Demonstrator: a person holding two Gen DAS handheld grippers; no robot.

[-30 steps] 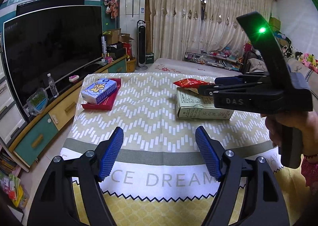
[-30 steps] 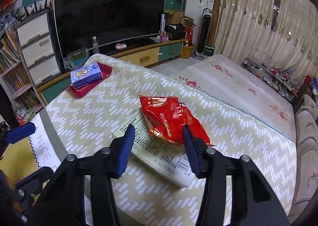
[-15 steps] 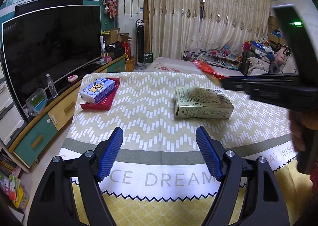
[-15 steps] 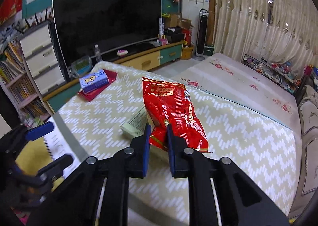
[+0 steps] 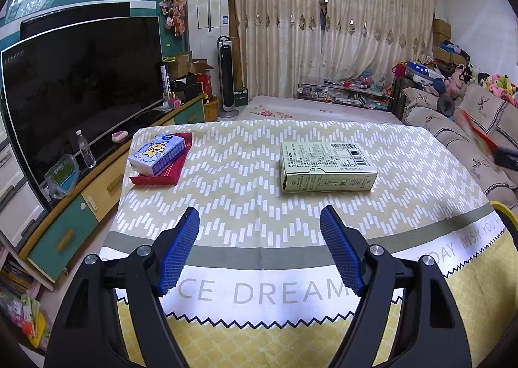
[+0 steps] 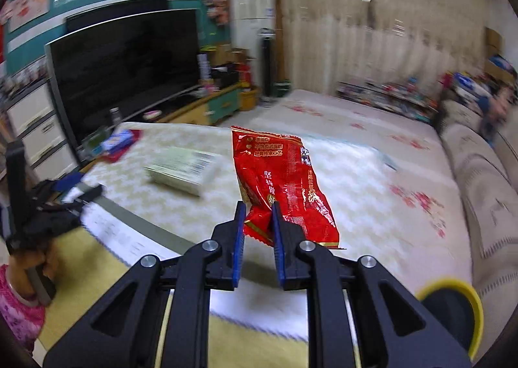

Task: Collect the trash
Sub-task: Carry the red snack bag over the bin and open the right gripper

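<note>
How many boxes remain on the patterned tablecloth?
2: a pale green cardboard box at the table's middle, and a blue tissue box on the red tray at left.

The tablecloth (image 5: 259, 258) reads "CE DREAM" and "DAY WISH YOU"; the green box (image 5: 327, 167) bears a barcode.

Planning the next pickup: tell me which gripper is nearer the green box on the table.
Left. The left gripper hovers open over the table's near edge, facing the green box. The right gripper, shut on the red snack bag, is off beyond the table's right side.

Red wrapper (image 6: 281, 180), zigzag beige cloth (image 5: 246, 180)
</note>
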